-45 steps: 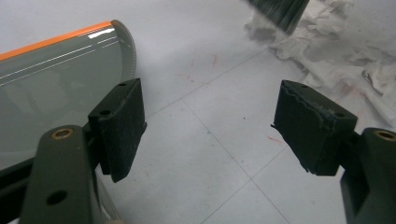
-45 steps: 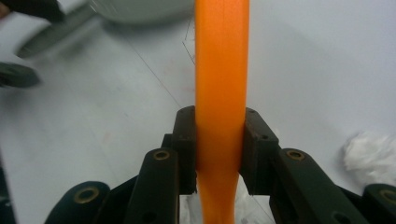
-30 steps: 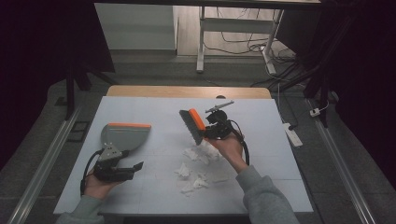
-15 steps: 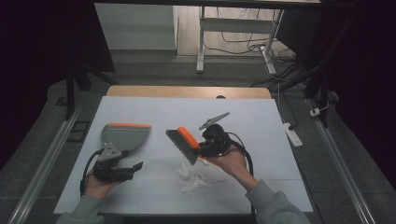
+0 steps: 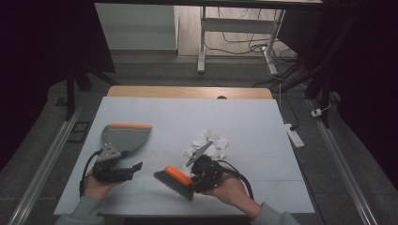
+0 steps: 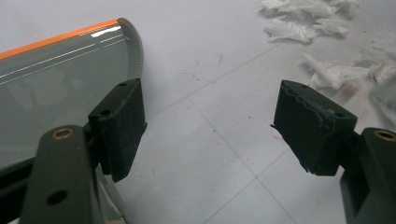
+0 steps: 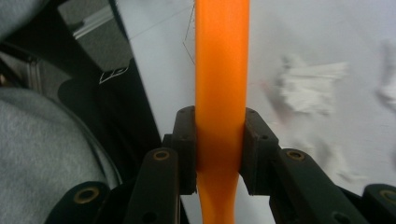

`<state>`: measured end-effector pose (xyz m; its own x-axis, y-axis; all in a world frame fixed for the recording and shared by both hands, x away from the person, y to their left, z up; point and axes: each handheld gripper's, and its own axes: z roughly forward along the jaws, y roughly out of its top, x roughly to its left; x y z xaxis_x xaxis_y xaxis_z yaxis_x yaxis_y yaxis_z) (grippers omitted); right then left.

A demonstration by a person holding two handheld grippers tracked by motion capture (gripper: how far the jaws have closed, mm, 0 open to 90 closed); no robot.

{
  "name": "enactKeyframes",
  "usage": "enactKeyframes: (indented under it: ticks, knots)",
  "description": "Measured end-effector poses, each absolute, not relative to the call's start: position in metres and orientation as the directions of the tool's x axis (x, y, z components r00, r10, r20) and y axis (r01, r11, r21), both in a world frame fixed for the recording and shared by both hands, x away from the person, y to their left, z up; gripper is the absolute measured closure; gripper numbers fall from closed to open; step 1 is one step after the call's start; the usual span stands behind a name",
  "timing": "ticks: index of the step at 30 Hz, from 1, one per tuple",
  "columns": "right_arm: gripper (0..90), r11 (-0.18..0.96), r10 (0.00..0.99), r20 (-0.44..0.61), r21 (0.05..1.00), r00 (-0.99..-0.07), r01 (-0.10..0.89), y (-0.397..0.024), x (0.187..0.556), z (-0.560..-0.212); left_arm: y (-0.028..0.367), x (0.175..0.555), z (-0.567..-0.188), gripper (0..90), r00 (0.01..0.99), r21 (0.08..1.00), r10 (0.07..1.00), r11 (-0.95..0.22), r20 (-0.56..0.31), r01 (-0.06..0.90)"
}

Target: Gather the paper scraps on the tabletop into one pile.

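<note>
A brush with an orange handle and dark bristles lies low near the table's front edge. My right gripper is shut on that handle, one jaw on each side. Crumpled white paper scraps lie just beyond it. A grey dustpan with an orange lip rests at the front left. My left gripper is just in front of the dustpan. Its jaws stand wide apart with bare table between them, and the left jaw is beside the pan.
The white table sheet has a wooden strip along its far edge. A power strip lies on the floor to the right. Metal rails run along both sides of the table, and desk legs and cables stand farther back.
My right hand has carried the brush from the far side of the scraps toward the front edge and to the left. The left hand and the dustpan have kept still.
</note>
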<state>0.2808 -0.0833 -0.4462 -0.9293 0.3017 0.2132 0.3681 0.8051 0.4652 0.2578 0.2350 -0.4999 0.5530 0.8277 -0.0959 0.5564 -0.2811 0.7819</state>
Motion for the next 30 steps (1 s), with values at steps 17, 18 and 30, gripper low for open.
enactKeyframes:
  ticks: [17, 18, 30]
  knots:
    - [70.3, 0.769, 0.506, 0.047, 0.427, -0.861, 0.476, -0.111, 0.348, -0.454, 0.236, 0.258, -0.501, 26.3, 0.548, 0.779, 0.831, -0.281, -0.094, 0.561]
    - [70.3, 0.761, 0.517, 0.045, 0.432, -0.855, 0.483, -0.113, 0.353, -0.454, 0.236, 0.258, -0.502, 26.3, 0.548, 0.778, 0.831, -0.281, -0.095, 0.561]
    - [70.3, 0.681, 0.537, 0.038, 0.571, -0.843, 0.459, -0.136, 0.362, -0.412, 0.237, 0.258, -0.501, 26.3, 0.547, 0.779, 0.832, -0.279, -0.096, 0.561]
